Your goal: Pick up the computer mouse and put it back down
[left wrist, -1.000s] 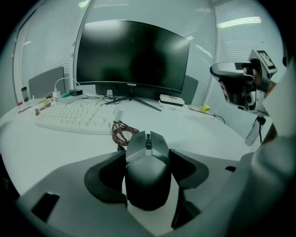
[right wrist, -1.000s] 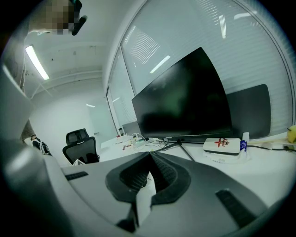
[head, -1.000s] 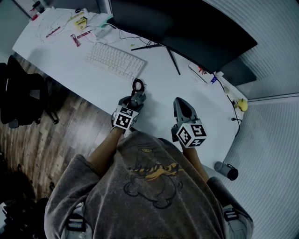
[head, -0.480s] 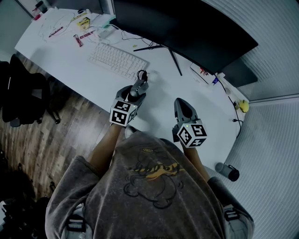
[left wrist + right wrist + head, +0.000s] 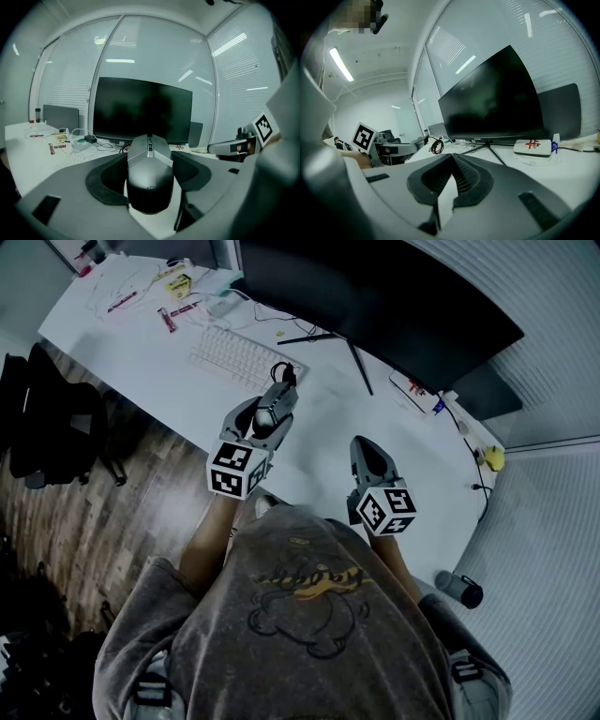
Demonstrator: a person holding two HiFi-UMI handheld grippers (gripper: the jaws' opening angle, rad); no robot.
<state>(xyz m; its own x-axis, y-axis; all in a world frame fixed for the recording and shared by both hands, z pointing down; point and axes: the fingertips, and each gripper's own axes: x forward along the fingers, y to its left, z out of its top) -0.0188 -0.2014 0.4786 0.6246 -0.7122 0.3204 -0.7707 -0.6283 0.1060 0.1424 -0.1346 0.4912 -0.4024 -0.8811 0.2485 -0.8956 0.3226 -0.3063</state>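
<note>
Head view: left gripper clamps mouse near desk edge.

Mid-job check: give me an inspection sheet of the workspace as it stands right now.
Surface: white desk, curved front edge.
Job's things: computer mouse gripped in the left tongs, apparently lifted off the desk.
Clutter: keyboard, monitor, small items at the far left corner, white box by the monitor stand.
Grippers: left tongs shut on the mouse; right tongs shut, empty.
Cables: coiled cable at the mouse's front; loose wires by the monitor base.
Surroundings: black chair, wooden floor, window blinds, dark cylinder on the floor.
</note>
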